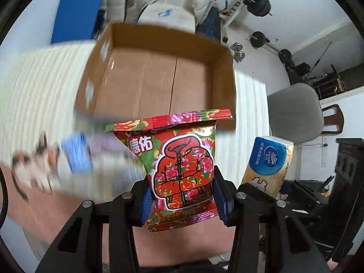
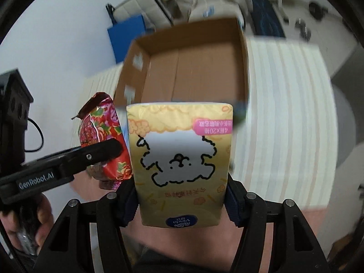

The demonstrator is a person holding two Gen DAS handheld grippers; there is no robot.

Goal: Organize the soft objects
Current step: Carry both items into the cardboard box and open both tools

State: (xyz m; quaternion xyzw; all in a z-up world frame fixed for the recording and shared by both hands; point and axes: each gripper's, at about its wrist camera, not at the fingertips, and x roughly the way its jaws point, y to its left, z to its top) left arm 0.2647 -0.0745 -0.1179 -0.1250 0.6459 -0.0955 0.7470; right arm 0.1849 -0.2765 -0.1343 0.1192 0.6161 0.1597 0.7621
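My left gripper [image 1: 182, 195] is shut on a red floral packet [image 1: 179, 168] and holds it up in the air in front of an open cardboard box [image 1: 159, 82]. My right gripper [image 2: 182, 202] is shut on a yellow tissue pack [image 2: 182, 159] with a dog drawing, also held in front of the box [image 2: 195, 72]. The tissue pack shows at the right in the left wrist view [image 1: 268, 161]. The red packet [image 2: 102, 136] and left gripper finger [image 2: 91, 154] show at the left in the right wrist view. The box looks empty inside.
The box stands on a white striped table [image 1: 41, 86]. Blurred small items, one blue [image 1: 77, 152], lie on the table at the left. A grey chair [image 1: 295, 111] stands to the right. Gym weights [image 1: 259, 38] and a blue mat [image 1: 77, 16] lie beyond.
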